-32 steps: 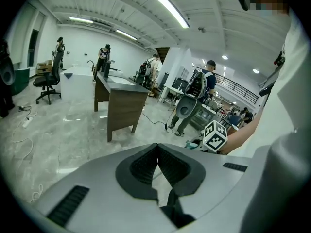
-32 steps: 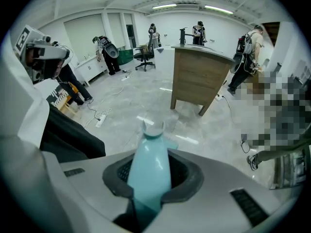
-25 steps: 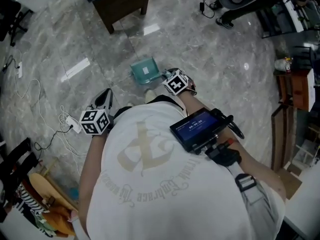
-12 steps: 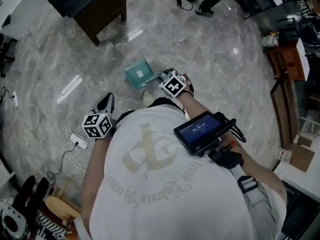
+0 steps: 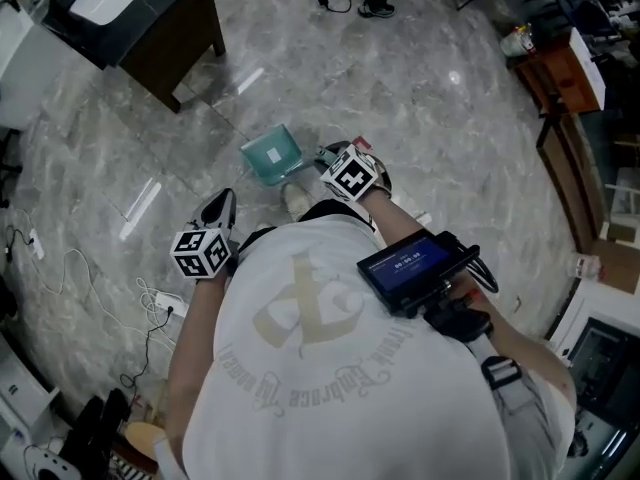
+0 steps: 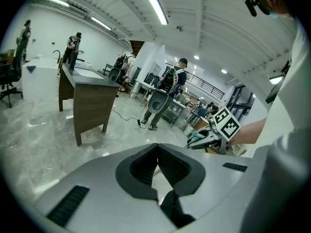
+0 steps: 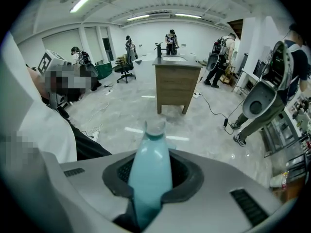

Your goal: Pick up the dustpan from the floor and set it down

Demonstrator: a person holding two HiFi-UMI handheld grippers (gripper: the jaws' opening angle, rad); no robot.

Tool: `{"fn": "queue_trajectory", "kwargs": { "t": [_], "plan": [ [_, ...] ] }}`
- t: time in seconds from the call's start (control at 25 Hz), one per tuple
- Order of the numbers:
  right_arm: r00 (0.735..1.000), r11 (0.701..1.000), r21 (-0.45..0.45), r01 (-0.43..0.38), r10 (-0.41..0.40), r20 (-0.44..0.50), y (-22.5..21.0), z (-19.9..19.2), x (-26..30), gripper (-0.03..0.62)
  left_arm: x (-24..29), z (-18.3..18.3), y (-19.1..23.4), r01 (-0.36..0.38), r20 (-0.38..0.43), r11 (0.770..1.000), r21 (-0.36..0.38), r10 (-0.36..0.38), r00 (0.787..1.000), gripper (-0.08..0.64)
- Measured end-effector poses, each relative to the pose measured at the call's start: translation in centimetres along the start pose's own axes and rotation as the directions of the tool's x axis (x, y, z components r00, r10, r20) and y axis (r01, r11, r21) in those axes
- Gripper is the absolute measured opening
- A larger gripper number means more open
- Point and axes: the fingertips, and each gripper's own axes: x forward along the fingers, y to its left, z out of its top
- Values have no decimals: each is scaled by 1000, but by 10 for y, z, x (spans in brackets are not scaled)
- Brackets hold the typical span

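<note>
The teal dustpan (image 5: 272,154) hangs just above the marble floor, in front of the person's feet. My right gripper (image 5: 328,158) is shut on its handle (image 7: 149,171), which stands up between the jaws, its rounded tip pointing away. The pan itself is hidden below the jaws in the right gripper view. In the left gripper view the dustpan (image 6: 196,138) shows as a teal patch beside the right gripper's marker cube. My left gripper (image 5: 219,208) hangs by the person's left side, pointing down at the floor. In its own view the left gripper (image 6: 157,148) has its jaws shut and holds nothing.
A dark wooden desk (image 5: 168,40) stands on the floor at the upper left. White cables (image 5: 160,298) lie by the left side. A wooden shelf (image 5: 565,78) is at the right. The person's shoe (image 5: 296,198) is just behind the dustpan. Other people stand farther off.
The right gripper has come up with the dustpan still in it. The left gripper shifted a little sideways. The head view has swung, so the desk now sits farther left.
</note>
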Motion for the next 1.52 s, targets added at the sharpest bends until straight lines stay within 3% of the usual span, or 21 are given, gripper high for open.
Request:
{"fn": "queue_trajectory", "kwargs": {
  "t": [0.68,1.0,1.32,1.52],
  "plan": [
    [996,991,113,65,-71,45,-20,0,-54,94,41,22,-30,156,-75,978,138,-147,986,12],
    [988,983,151,106,-121,96,-3,-45,-115,94,36,16,-98,227,-79,947,229,-214,974,12],
    [986,976,182,119,-138,94,8,-59,-135,94,30,5,-113,266,-100,932,247,-248,963,12],
    [987,974,189,127,-144,76,20,-70,-138,95,22,-11,-112,253,-104,944,211,-236,966,12]
  ]
}}
